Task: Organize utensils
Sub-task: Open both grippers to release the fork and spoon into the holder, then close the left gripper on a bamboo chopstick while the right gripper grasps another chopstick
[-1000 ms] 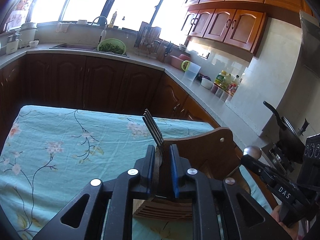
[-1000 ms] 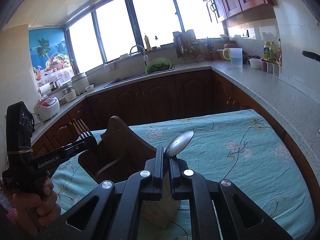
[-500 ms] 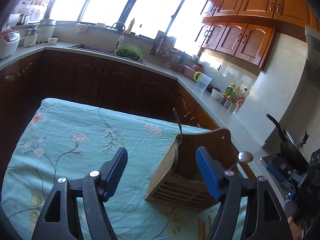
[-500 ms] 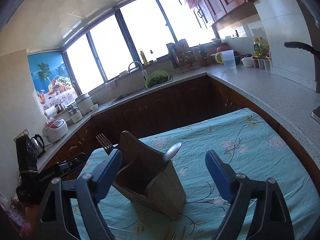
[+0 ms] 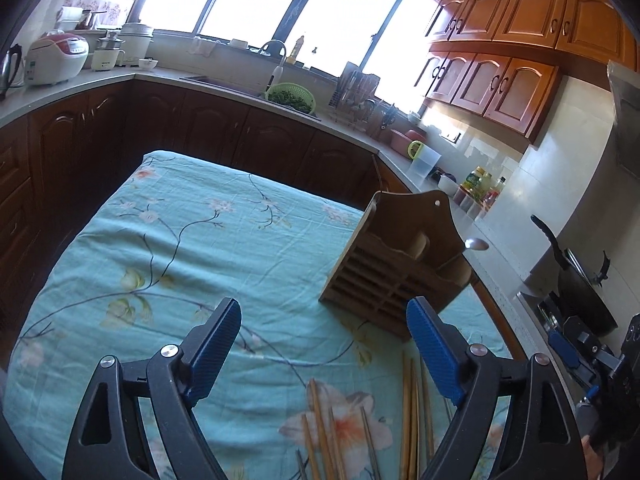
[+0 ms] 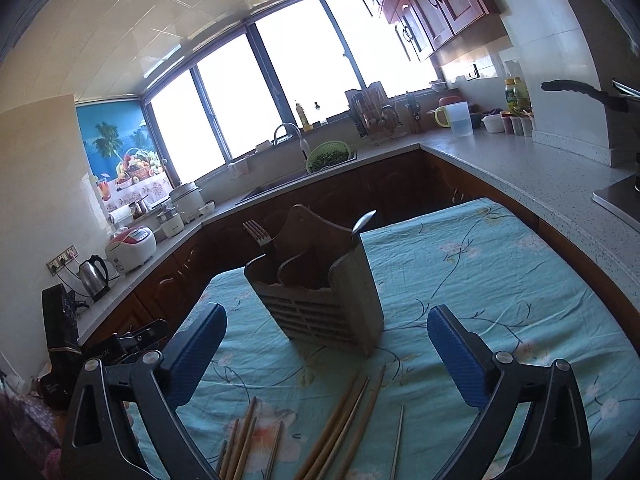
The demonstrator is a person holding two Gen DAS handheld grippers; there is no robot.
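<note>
A wooden utensil holder (image 5: 394,264) (image 6: 320,292) stands on the table with the teal flowered cloth (image 5: 180,248). A fork (image 6: 258,234) stands in its left compartment and a spoon (image 6: 364,220) (image 5: 476,244) in its right side. Several wooden chopsticks (image 5: 412,412) (image 6: 344,420) lie on the cloth in front of the holder. My left gripper (image 5: 324,344) is open and empty, above the chopsticks. My right gripper (image 6: 326,352) is open and empty, in front of the holder.
A thin metal chopstick (image 6: 398,440) lies to the right of the wooden ones. Kitchen counters (image 6: 520,160) wrap round behind the table, with a sink, a green colander (image 5: 290,94), a rice cooker (image 6: 132,246) and a kettle. A wok (image 5: 576,276) sits at right.
Both grippers opened, letting the fork and the spoon go into the holder, then pulled back and away. The chopsticks on the cloth have come into view.
</note>
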